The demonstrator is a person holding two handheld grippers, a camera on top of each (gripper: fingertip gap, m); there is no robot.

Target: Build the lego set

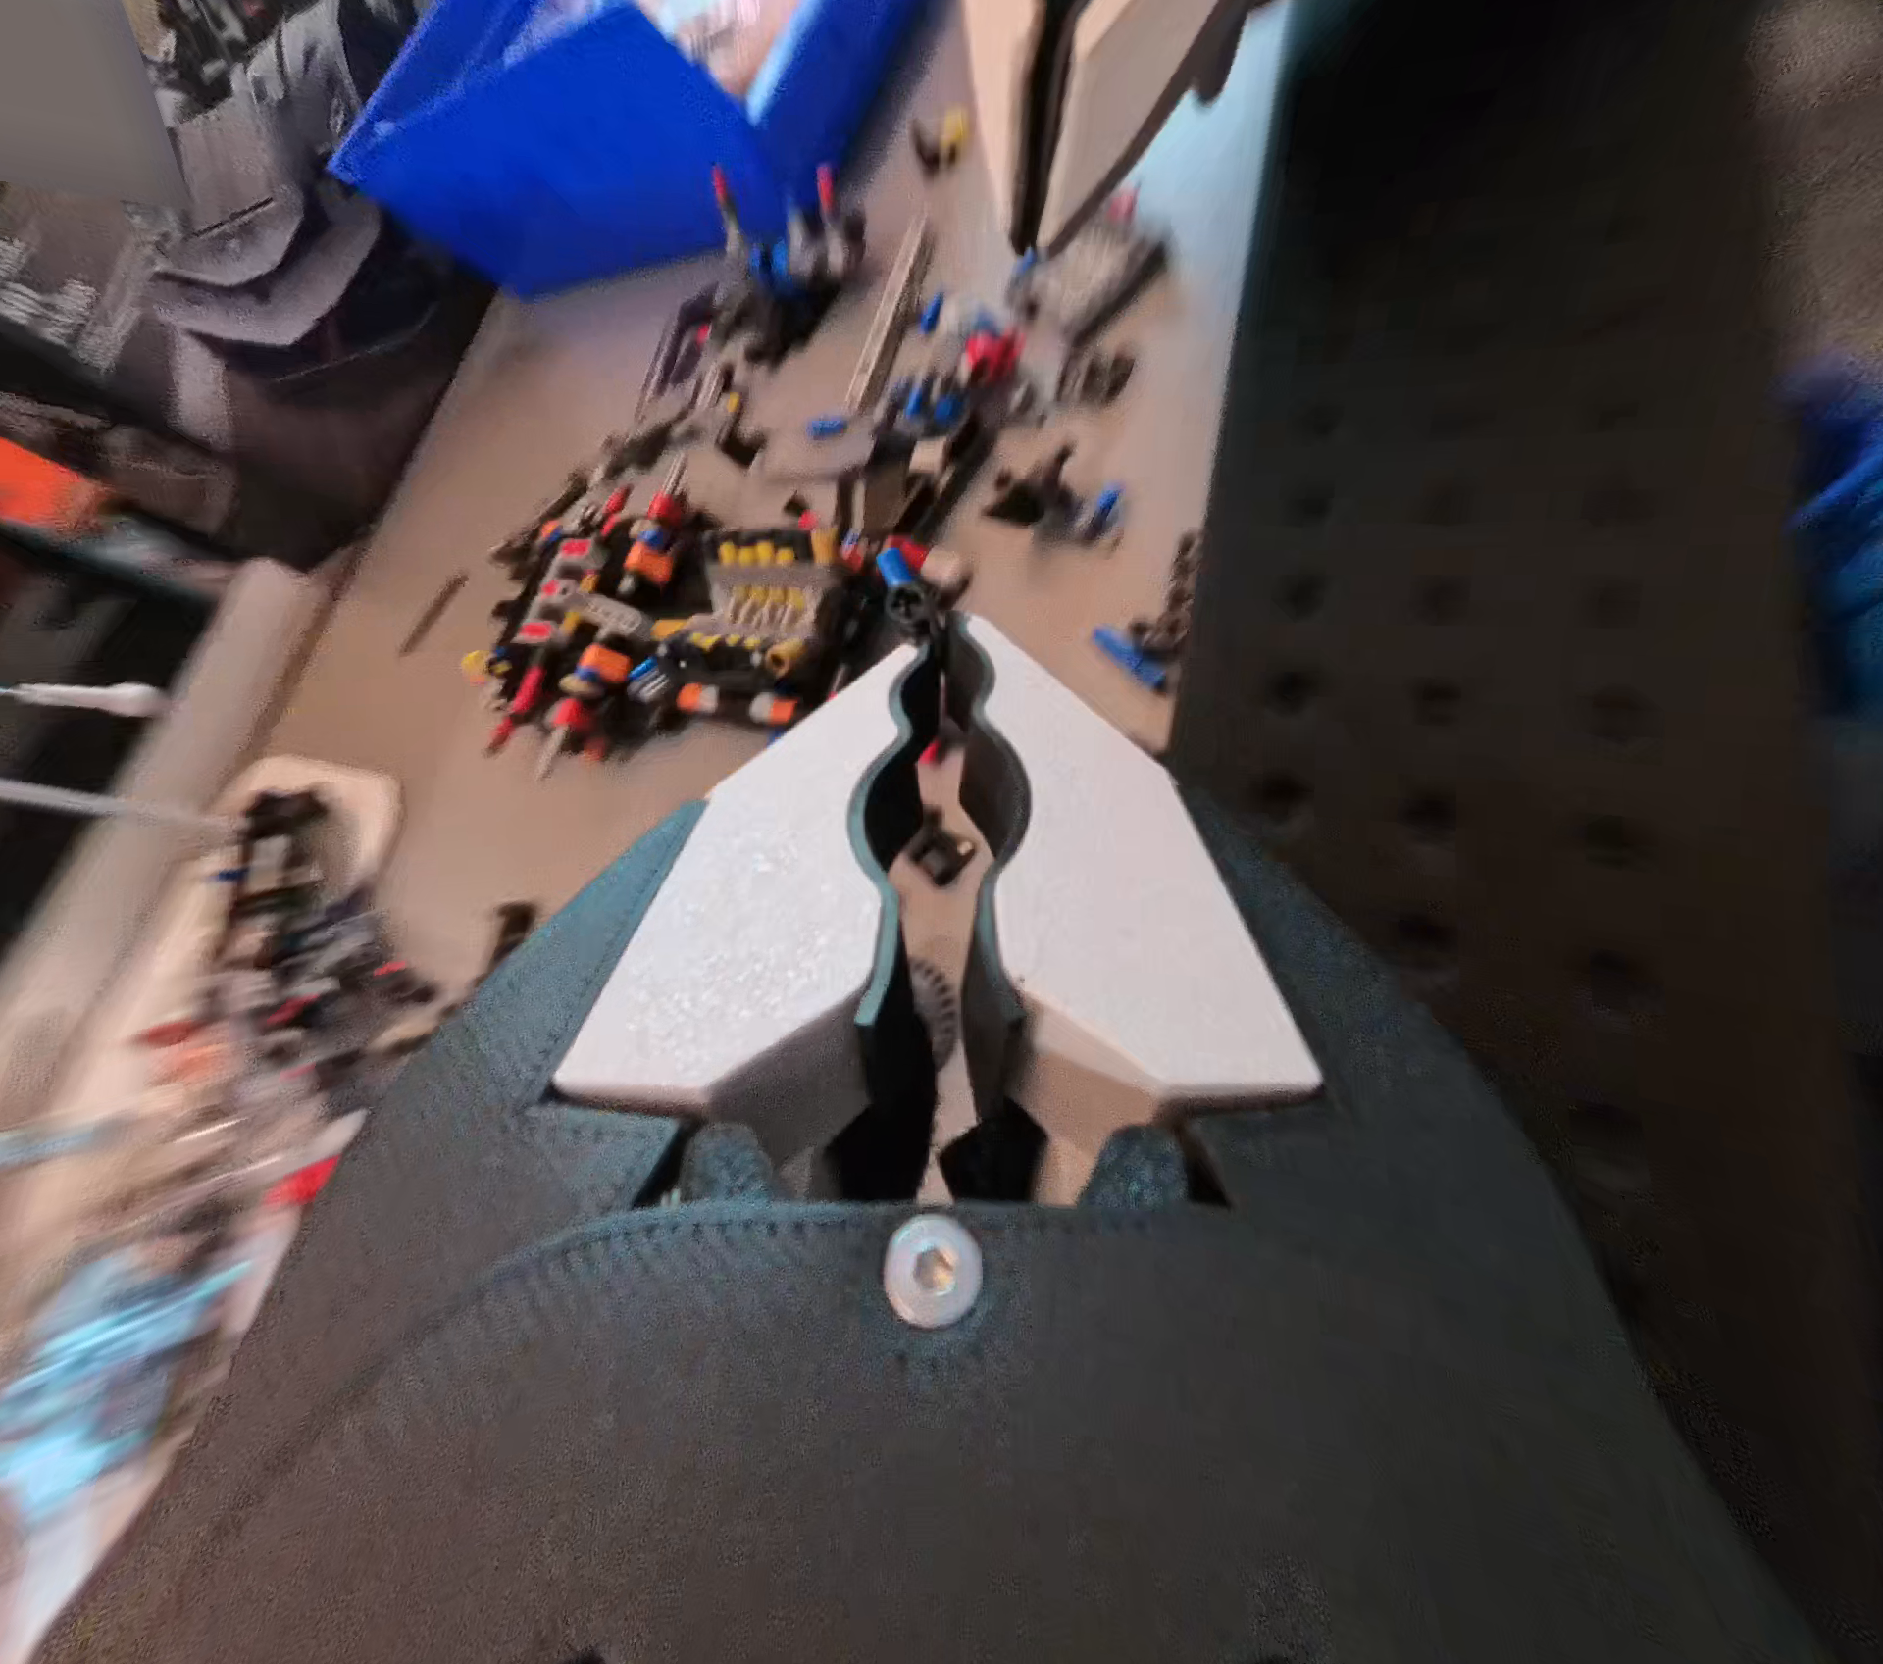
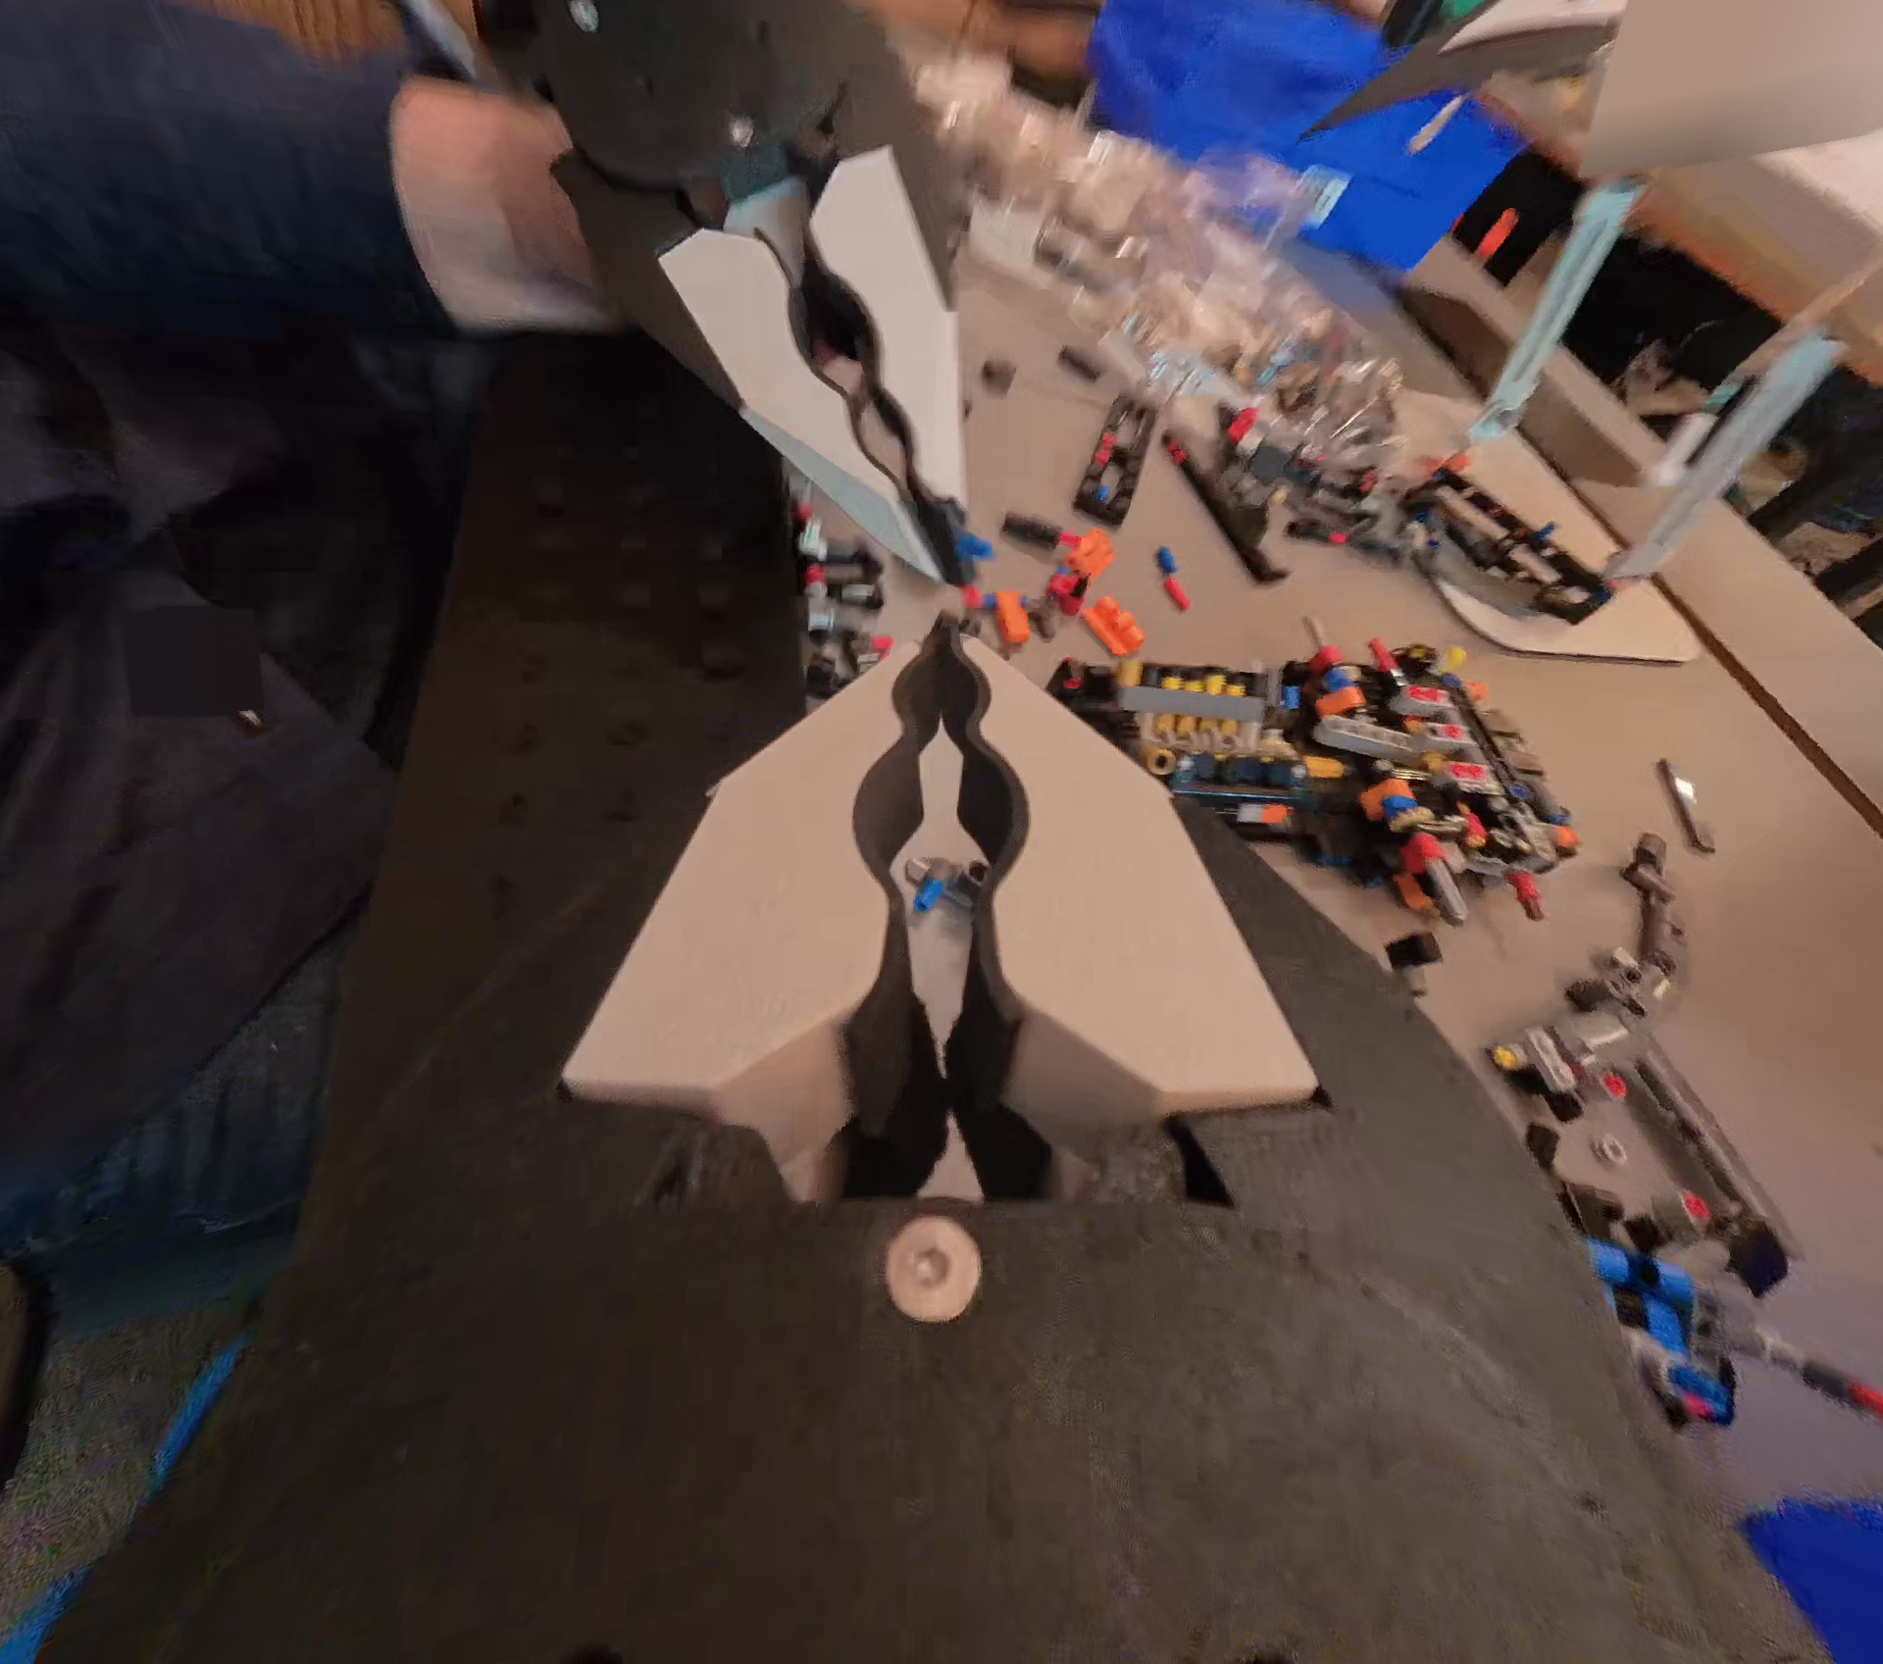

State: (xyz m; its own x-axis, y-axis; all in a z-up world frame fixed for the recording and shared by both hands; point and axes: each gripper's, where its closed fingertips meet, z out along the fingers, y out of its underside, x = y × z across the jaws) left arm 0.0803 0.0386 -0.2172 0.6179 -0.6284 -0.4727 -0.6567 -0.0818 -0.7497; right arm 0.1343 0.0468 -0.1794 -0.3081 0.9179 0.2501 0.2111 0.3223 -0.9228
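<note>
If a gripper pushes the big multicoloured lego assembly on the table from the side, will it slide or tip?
The lego assembly lies low and wide, so it would likely slide, not tip. Its protruding red and orange pins may snag loose pieces nearby or pop off.

The partly built lego assembly, a dark frame studded with yellow, blue, orange and red pieces, lies flat on the counter, toward its middle. Loose orange bricks and small red and blue pins lie scattered just beside it. Long black beams lie farther back. A small black pin with a blue end is pinched at the tip of the left hand-held gripper, above the assembly. Blur hides finer detail.
</note>
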